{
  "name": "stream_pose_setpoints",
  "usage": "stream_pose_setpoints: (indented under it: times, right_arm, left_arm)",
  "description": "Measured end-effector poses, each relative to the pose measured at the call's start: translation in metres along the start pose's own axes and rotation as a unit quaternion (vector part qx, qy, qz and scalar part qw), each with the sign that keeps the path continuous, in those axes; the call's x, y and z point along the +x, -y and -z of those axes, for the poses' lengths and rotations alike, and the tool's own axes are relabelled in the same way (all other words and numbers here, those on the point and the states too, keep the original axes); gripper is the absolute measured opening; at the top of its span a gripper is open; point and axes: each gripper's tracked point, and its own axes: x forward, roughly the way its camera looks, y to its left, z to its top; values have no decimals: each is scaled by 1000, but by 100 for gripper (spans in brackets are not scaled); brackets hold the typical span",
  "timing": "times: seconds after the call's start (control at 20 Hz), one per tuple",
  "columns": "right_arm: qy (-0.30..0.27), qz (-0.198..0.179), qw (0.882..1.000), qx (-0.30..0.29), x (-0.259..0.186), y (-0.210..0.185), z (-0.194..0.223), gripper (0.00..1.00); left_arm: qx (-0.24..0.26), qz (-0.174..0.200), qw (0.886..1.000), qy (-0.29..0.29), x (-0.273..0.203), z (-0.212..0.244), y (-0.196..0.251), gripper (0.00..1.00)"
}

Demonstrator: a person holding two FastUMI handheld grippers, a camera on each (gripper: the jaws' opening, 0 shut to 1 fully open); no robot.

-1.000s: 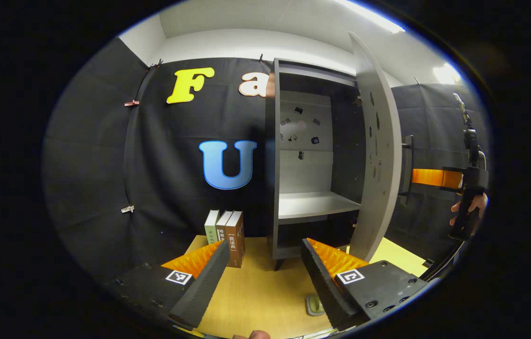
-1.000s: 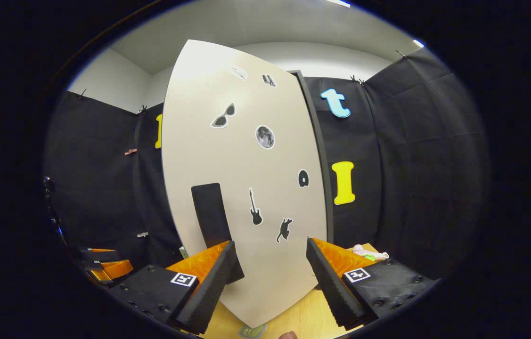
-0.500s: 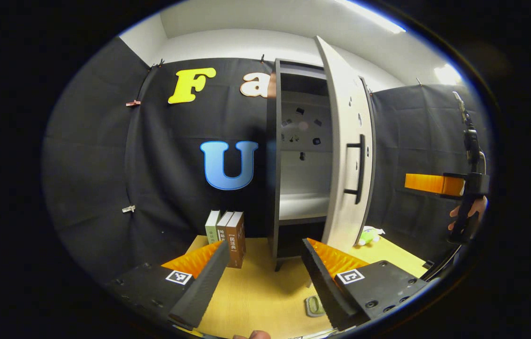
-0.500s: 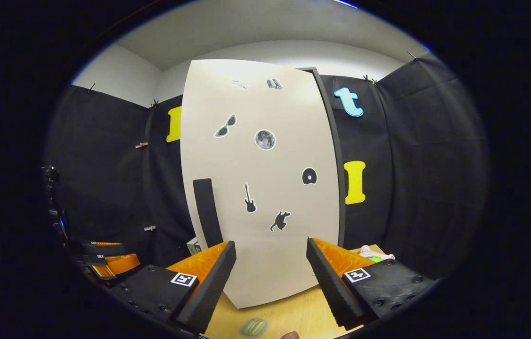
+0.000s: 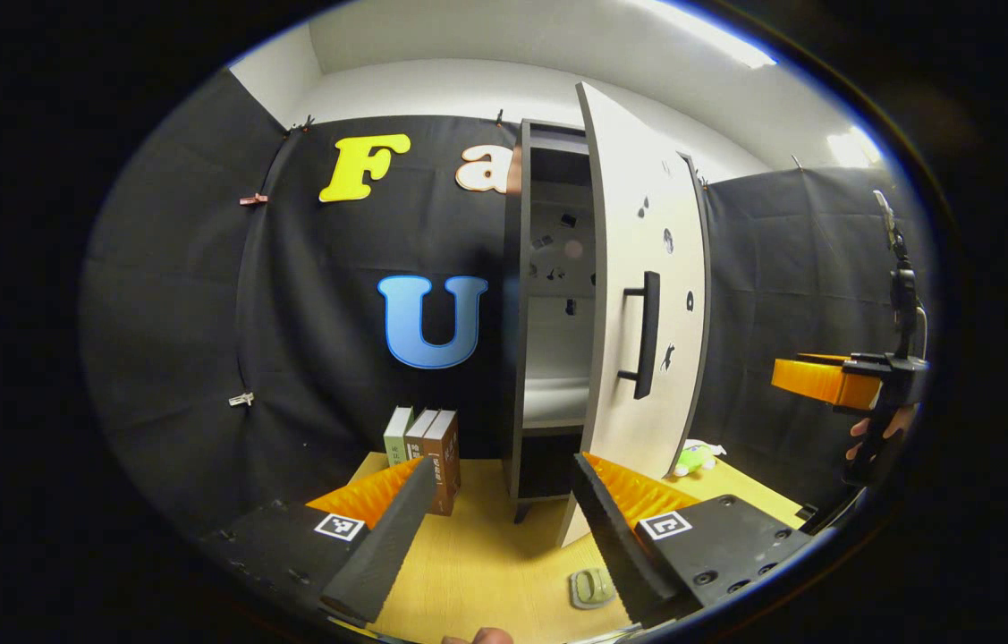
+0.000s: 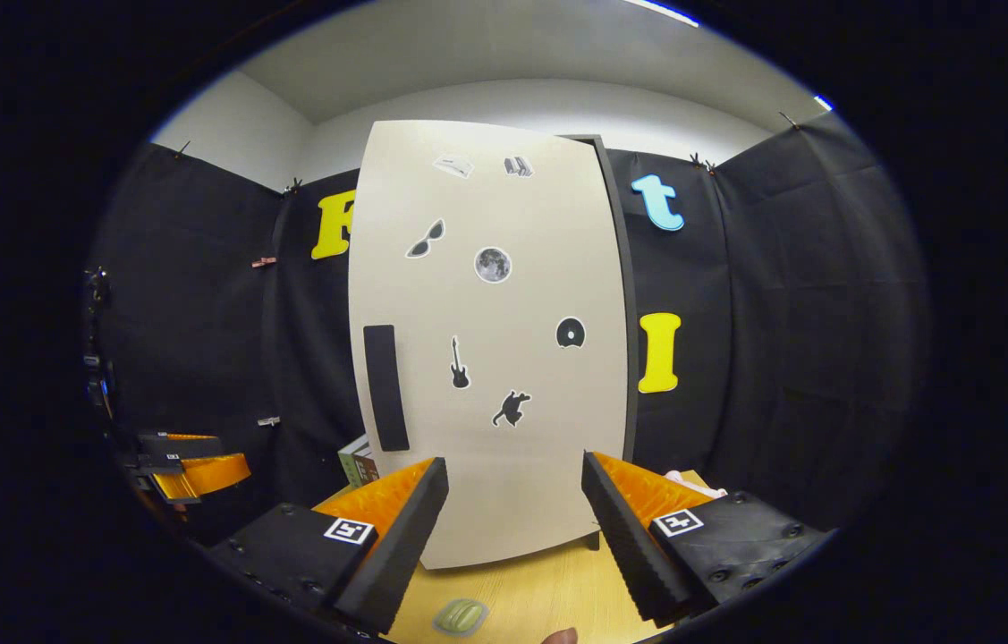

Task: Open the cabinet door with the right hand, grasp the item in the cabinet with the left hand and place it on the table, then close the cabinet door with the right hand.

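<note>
The tall grey cabinet (image 5: pixel 517 313) stands at the back of the wooden table, its pale door (image 5: pixel 647 295) ajar with a narrow gap showing the shelf (image 5: pixel 557 394). In the right gripper view the door (image 6: pixel 504 358) faces me, stickers on it and the dark handle (image 6: pixel 385 387) at its left. A small pale green oval item (image 5: pixel 591 586) lies on the table in front of the cabinet, also visible as the item (image 6: pixel 461 615). My left gripper (image 5: pixel 504 537) is open and empty above the table. My right gripper (image 6: pixel 512 537) is open, apart from the door.
Three books (image 5: pixel 423 443) stand left of the cabinet. A small plush toy (image 5: pixel 696 458) lies on the table to its right. The right gripper (image 5: pixel 834 380), held by a hand (image 5: pixel 870 438), hangs at the far right. The left gripper (image 6: pixel 186 465) sits low left.
The door has swung from wide open to nearly shut. The door's face has drawn away from my right gripper. The left gripper has barely moved.
</note>
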Motion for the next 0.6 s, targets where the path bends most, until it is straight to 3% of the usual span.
stream_pose_setpoints:
  times: [0.6]
  right_arm:
    - [4,12,1000,2,-17,11,2,98]
  left_arm:
    - [10,-12,1000,24,-7,-22,8,96]
